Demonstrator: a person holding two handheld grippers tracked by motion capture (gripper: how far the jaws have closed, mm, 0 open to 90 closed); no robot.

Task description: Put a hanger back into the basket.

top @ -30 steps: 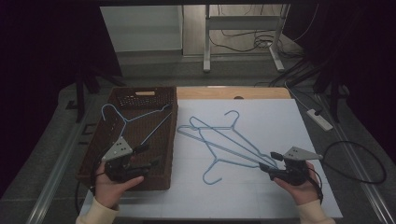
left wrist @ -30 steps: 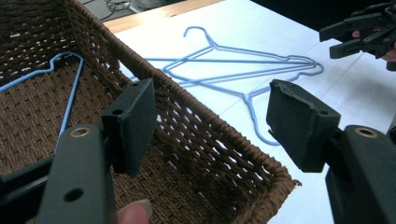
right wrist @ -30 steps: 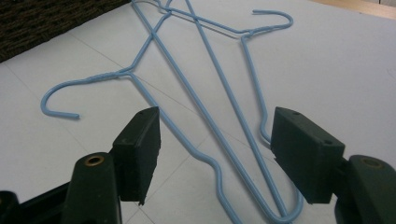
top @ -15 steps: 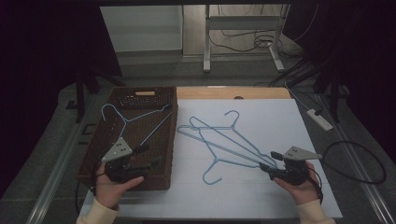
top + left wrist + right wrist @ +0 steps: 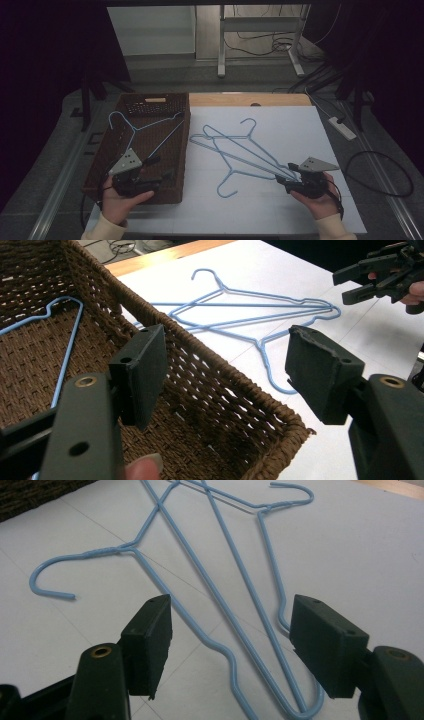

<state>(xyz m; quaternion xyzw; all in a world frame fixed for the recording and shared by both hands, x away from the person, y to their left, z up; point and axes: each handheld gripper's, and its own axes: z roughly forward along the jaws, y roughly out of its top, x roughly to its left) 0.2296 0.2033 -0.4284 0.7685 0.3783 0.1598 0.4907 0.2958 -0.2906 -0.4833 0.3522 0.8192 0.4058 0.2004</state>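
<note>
Three light-blue wire hangers showed, one in the basket and two on the white surface [image 5: 300, 125]. At the left of the high view the dark woven basket [image 5: 100, 165] sat on the surface's left part, and one blue hanger [image 5: 145, 130] lay inside it, its hook toward the far left corner. The left tool [image 5: 162, 170], held in the person's left hand [image 5: 117, 202], hovered over the basket's near end with its jaws spread wide and nothing between them; the hanger in the basket lay beyond and to the left of its jaws. In the left gripper view that tool [image 5: 225, 365] looked across the basket's right wall [image 5: 215, 380], which stood between it and the pair of hangers [image 5: 260, 315] lying crossed on the white surface further on. In the high view the crossed pair [image 5: 240, 155] lay in the middle of the surface, one hook pointing far, the other pointing near. At the right the right tool [image 5: 284, 175], held in the right hand [image 5: 320, 200], sat at the pair's right-hand tips, jaws open. In the right gripper view its open jaws [image 5: 230, 640] straddled the narrow end where the wires of both hangers [image 5: 225, 600] ran together, the pads clear of the wire on either side. Off the surface at the far right lay a white power strip [image 5: 342, 127] and a looping black cable [image 5: 380, 175] on the floor.
</note>
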